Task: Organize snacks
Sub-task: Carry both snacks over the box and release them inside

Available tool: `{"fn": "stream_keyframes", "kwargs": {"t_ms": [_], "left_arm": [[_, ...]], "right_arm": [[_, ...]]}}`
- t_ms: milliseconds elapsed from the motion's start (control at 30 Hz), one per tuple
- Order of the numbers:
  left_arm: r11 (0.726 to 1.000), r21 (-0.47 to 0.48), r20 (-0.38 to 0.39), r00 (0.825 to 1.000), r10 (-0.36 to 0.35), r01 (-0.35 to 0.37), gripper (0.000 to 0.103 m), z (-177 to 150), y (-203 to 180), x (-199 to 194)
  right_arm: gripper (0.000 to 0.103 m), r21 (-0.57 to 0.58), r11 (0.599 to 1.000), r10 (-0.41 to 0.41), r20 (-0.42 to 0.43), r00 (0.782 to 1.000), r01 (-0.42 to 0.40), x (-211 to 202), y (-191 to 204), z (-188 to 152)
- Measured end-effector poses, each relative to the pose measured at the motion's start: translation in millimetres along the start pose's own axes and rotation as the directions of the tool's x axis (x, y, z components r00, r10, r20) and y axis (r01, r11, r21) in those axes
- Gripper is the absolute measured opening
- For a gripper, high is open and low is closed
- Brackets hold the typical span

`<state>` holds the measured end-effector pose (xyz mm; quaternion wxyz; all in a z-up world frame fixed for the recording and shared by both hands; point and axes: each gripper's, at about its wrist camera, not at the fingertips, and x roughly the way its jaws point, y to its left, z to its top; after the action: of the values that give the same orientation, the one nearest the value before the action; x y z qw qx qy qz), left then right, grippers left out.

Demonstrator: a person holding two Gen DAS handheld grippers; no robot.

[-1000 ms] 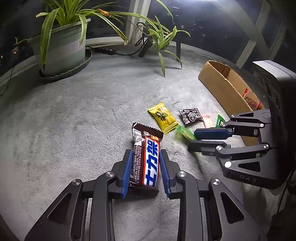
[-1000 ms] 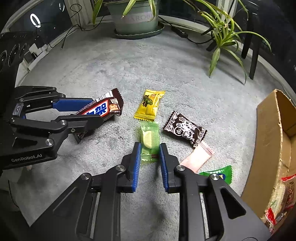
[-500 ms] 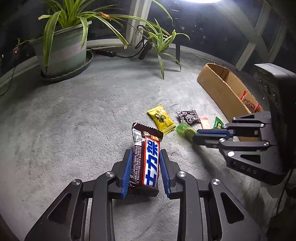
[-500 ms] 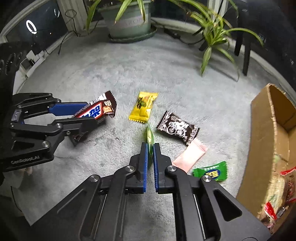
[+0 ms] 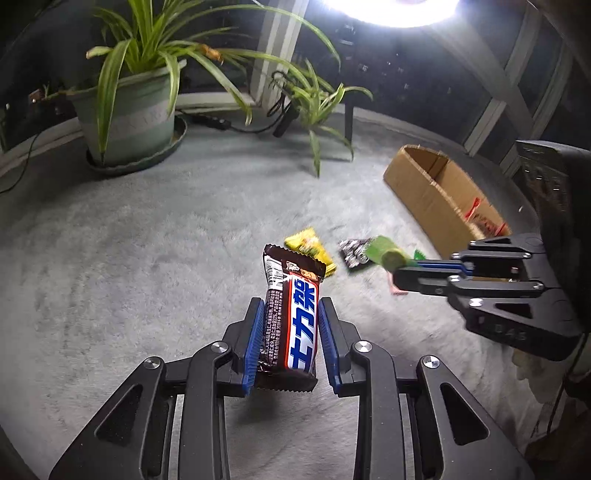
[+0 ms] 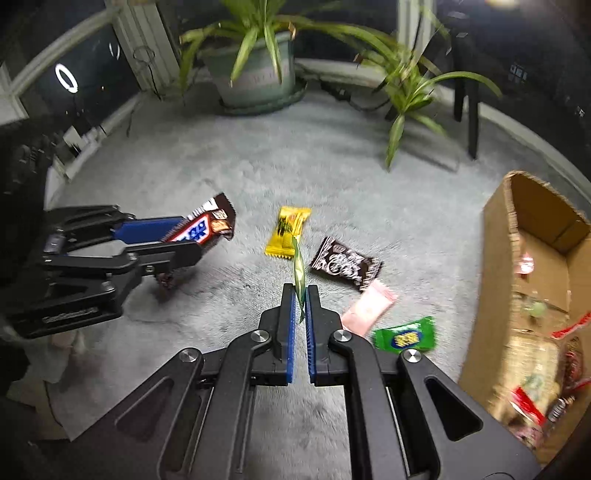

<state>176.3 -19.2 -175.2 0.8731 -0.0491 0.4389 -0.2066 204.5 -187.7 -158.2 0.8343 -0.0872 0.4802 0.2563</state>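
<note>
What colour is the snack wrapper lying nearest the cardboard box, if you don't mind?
Green wrapper with a yellow-and-blue label, clearest in the right wrist view, beside the cardboard box.

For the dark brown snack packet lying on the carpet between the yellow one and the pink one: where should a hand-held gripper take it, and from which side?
The dark brown packet lies flat on the grey carpet, clear of the yellow packet, its lower corner near the pink packet. Probably best: come from above and close across its short width at mid-length, away from the thin crimped ends.

Night scene, dim overall. Overhead lamp point(image 5: 388, 9) blows out top of left view. Ring-light reflection point(image 6: 67, 78) in window. Fisheye bends edges, corners black. Cardboard box point(image 6: 517, 280) motion-blurred.
</note>
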Motion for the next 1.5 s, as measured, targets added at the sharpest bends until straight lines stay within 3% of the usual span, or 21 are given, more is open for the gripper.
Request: {"fn": "stream_keyframes", "kwargs": {"t_ms": [300,533,867,1200,1233,1300,1367,1500], "left_arm": [[0.997,0.033,0.051,0.996,-0.067,0.066,0.028,27,-40,-5],[0.988,0.078,0.066,0.988,-0.137,0.132,0.028,49,-90,5],[0.974,0.129,0.057,0.979,-0.193,0.185,0.028,70,-153,35],[0.969,0.169,0.019,0.982,-0.188,0.183,0.028,73,-195,58],[0.968,0.174,0.017,0.982,-0.188,0.182,0.028,72,-197,59],[0.968,0.176,0.019,0.982,-0.186,0.18,0.028,73,-198,58],[0.969,0.169,0.023,0.982,-0.189,0.182,0.028,74,-196,56],[0.971,0.164,0.04,0.983,-0.181,0.173,0.028,76,-190,48]], "right_arm": [[0.005,0.083,0.995,-0.057,0.098,0.994,0.049,-68,-48,-7],[0.005,0.157,0.98,-0.139,0.115,0.984,0.12,-97,-100,-18],[0.005,0.231,0.96,-0.185,0.099,0.978,0.158,-114,-156,-43],[0.005,0.284,0.948,-0.178,0.101,0.979,0.143,-114,-184,-61],[0.007,0.283,0.949,-0.175,0.102,0.979,0.14,-114,-185,-61],[0.021,0.286,0.948,-0.177,0.102,0.979,0.142,-114,-185,-62],[0.048,0.294,0.945,-0.184,0.12,0.976,0.142,-118,-184,-63],[0.05,0.309,0.943,-0.179,0.149,0.972,0.126,-125,-181,-63]]}}
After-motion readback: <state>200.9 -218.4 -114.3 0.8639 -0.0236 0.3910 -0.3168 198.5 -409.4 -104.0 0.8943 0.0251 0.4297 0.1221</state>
